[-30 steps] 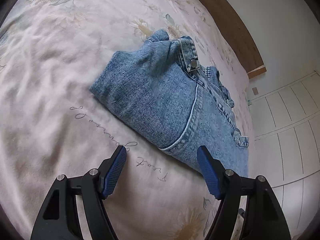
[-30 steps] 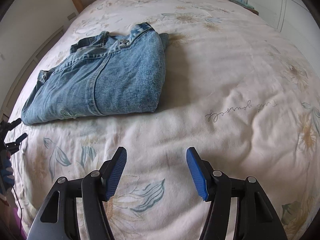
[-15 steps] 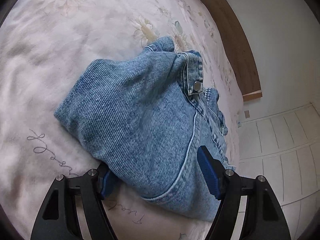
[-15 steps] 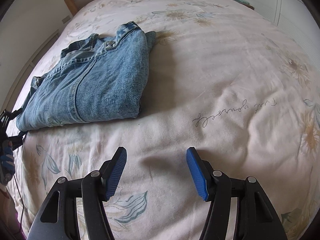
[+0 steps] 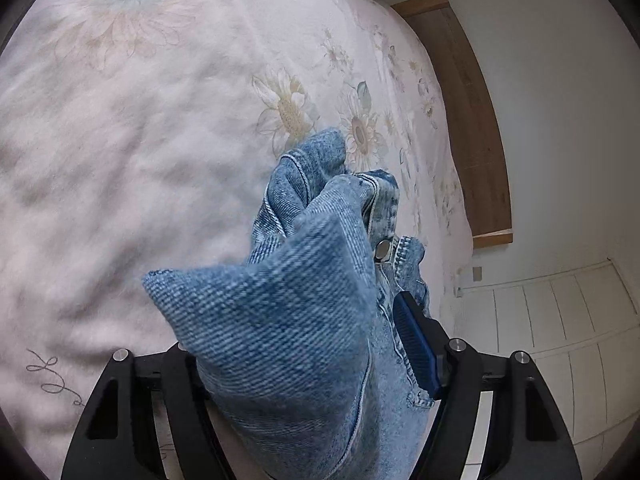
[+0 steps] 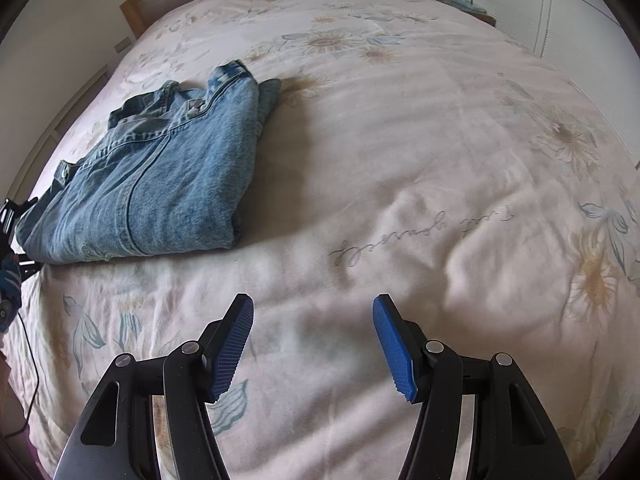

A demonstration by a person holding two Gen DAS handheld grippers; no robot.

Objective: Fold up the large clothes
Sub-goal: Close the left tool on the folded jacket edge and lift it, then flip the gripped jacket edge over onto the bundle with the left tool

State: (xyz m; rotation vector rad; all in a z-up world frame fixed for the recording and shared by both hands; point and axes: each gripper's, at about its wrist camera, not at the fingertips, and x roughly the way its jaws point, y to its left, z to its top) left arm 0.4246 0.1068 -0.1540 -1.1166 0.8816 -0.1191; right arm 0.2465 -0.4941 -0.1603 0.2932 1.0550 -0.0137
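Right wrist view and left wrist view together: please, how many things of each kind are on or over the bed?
Folded denim garment: 1
Grippers: 2, left gripper and right gripper
Floral bedcover: 1
Total: 4

A home bedroom — a floral bedspread (image 6: 400, 140), wooden headboard (image 5: 472, 120) and white panelled wardrobe doors (image 5: 560, 320).

Each tool, left (image 5: 320, 360) and right (image 6: 313, 350), has black angular arms, 2 silver screws per arm, and blue ribbed fingertips (image 6: 394, 354).
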